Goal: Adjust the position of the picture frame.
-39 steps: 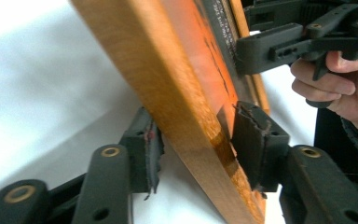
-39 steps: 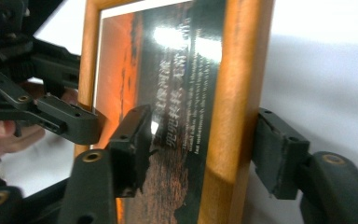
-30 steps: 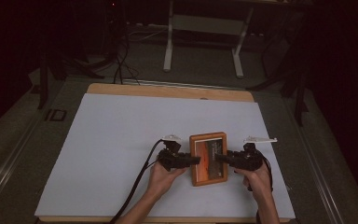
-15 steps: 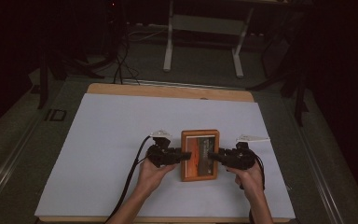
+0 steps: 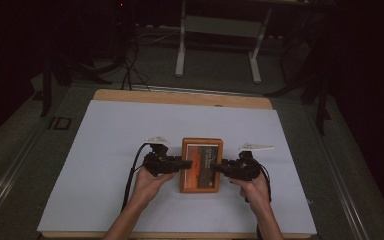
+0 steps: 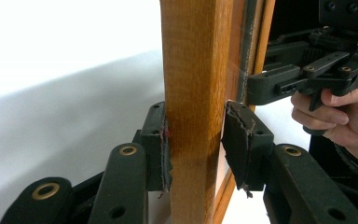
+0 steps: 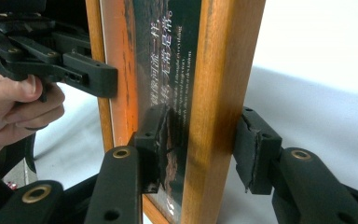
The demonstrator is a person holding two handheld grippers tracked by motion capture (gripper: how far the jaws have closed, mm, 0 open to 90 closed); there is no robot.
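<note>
Moved left: orange wooden picture frame (image 5: 201, 164), left gripper (image 5: 184, 163) and closing right gripper (image 5: 218, 167) each loosely straddling 1 edge.

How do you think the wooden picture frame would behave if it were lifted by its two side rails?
The wooden picture frame looks rigid, so it should probably lift flat without sagging. Its glossy pane reflects light, which suggests glass and some fragility. The left hand-held gripper and the right hand-held gripper straddle narrow smooth rails, so it might slip or tilt.
</note>
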